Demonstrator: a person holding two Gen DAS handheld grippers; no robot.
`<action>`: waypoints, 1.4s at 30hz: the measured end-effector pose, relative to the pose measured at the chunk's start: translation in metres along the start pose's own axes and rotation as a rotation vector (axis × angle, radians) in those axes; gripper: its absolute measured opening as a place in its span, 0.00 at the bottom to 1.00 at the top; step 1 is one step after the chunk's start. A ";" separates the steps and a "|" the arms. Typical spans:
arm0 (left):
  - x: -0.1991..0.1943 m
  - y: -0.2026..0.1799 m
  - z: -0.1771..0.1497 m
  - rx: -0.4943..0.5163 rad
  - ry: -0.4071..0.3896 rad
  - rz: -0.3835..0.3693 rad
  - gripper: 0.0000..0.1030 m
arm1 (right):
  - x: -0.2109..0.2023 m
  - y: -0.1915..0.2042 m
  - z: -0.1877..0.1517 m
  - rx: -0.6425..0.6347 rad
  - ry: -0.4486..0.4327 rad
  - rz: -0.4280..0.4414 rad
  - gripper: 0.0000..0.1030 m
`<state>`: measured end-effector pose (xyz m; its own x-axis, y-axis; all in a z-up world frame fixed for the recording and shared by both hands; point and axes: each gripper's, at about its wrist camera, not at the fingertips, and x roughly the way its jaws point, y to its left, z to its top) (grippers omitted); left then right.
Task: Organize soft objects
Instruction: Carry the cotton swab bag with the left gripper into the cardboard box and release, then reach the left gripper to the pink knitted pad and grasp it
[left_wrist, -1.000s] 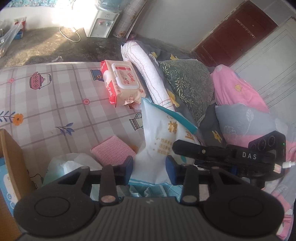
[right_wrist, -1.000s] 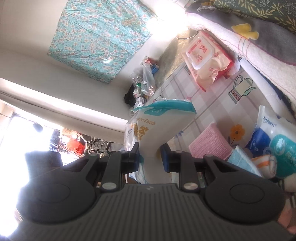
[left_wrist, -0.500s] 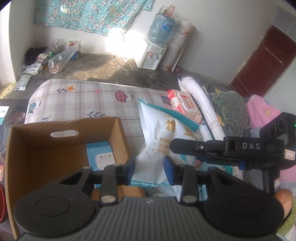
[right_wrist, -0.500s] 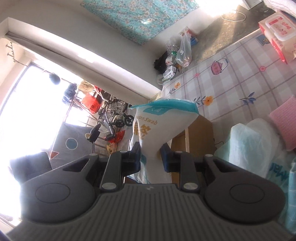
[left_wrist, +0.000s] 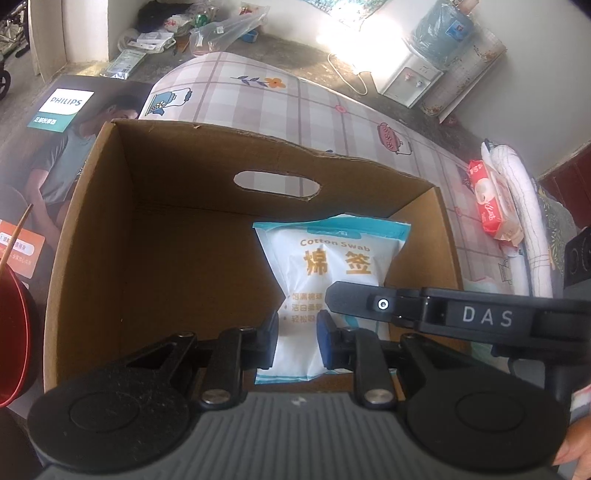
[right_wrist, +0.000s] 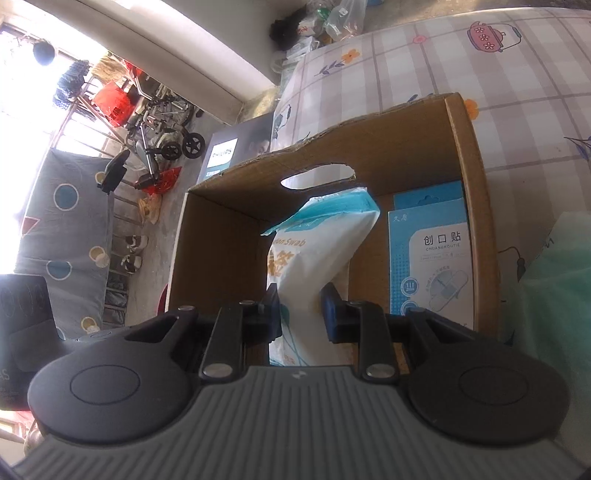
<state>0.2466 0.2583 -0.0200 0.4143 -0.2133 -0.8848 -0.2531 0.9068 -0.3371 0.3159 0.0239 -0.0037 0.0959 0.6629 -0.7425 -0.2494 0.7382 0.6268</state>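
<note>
Your two grippers point down into an open cardboard box (left_wrist: 92, 236) that sits on a checked sheet (left_wrist: 332, 122). Above the box floor hangs a white and blue cotton swab bag (left_wrist: 332, 258). Your left gripper (left_wrist: 297, 338) is closing its jaws on the bag's lower end. Your right gripper (right_wrist: 300, 312) is clamped tight on the same bag. A blue plaster packet (right_wrist: 432, 258) lies in the box.
</note>
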 end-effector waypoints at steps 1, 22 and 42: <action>0.006 0.003 0.002 -0.009 0.009 0.004 0.22 | 0.011 -0.002 0.003 0.008 0.008 -0.011 0.22; 0.024 0.003 0.010 -0.016 -0.002 0.096 0.30 | 0.041 0.003 0.027 -0.049 -0.028 -0.127 0.57; 0.068 -0.039 0.013 0.117 0.024 0.329 0.35 | -0.092 -0.047 0.012 -0.004 -0.241 -0.021 0.57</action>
<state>0.2961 0.2131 -0.0626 0.3061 0.0900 -0.9477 -0.2669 0.9637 0.0053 0.3302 -0.0702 0.0376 0.3284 0.6588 -0.6769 -0.2487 0.7516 0.6109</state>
